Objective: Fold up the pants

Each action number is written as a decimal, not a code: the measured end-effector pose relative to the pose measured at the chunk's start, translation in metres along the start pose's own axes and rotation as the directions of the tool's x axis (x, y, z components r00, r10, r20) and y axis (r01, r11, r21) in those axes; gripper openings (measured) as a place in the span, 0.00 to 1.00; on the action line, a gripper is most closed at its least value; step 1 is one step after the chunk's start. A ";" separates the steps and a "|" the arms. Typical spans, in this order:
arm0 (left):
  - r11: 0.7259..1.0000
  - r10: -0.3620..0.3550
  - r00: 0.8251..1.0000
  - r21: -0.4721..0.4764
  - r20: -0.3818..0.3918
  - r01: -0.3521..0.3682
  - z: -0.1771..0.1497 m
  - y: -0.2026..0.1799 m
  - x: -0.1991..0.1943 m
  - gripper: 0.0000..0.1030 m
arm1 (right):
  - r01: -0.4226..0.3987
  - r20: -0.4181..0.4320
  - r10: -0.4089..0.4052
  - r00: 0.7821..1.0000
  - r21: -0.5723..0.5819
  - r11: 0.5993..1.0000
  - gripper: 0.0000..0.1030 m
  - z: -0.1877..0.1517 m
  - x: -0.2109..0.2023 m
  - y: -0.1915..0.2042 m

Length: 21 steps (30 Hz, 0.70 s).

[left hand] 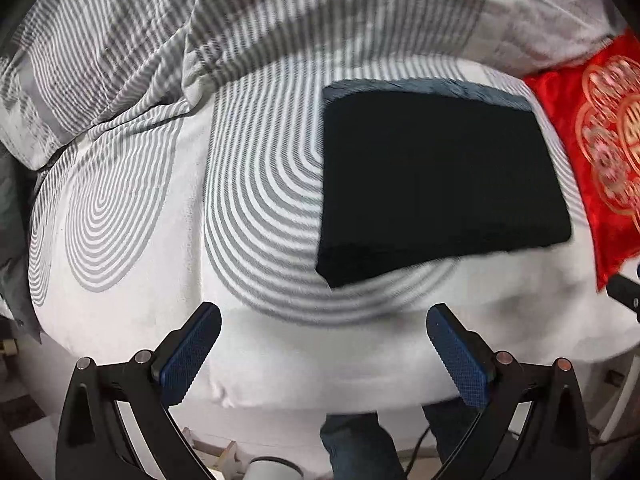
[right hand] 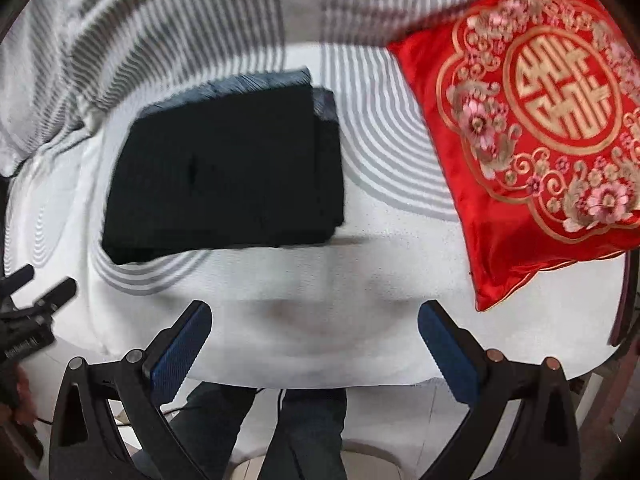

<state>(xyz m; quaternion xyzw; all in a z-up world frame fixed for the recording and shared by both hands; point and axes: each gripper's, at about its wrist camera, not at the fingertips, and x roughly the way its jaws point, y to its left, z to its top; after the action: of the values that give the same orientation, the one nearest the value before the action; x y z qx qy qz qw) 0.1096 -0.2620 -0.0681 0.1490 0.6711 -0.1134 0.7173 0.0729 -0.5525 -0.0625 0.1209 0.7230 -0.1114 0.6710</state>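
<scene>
The dark pants lie folded into a compact rectangle on the white bed sheet with grey curved stripes; a bluish layer shows along their far edge. In the right wrist view the same folded pants sit left of centre. My left gripper is open above the bed's near edge, nothing between its blue pads, well short of the pants. My right gripper is open too, empty, over bare sheet in front of the pants. The left gripper's fingertips show at the right wrist view's left edge.
A red embroidered cushion lies right of the pants. A striped grey-and-white duvet is bunched along the far side of the bed. A person's legs in jeans stand at the bed's near edge, above a tiled floor.
</scene>
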 end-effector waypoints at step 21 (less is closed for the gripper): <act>0.998 -0.017 0.991 0.060 0.129 0.009 0.051 -0.041 0.086 1.00 | 0.025 0.059 -0.019 0.998 -0.104 0.994 1.00 0.037 0.092 -0.001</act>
<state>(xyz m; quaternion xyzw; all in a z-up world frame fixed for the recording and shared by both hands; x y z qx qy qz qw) 0.1480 -0.3157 -0.1534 0.1580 0.6204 -0.1473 0.7540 0.1011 -0.5629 -0.1566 0.0741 0.7095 -0.0842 0.6957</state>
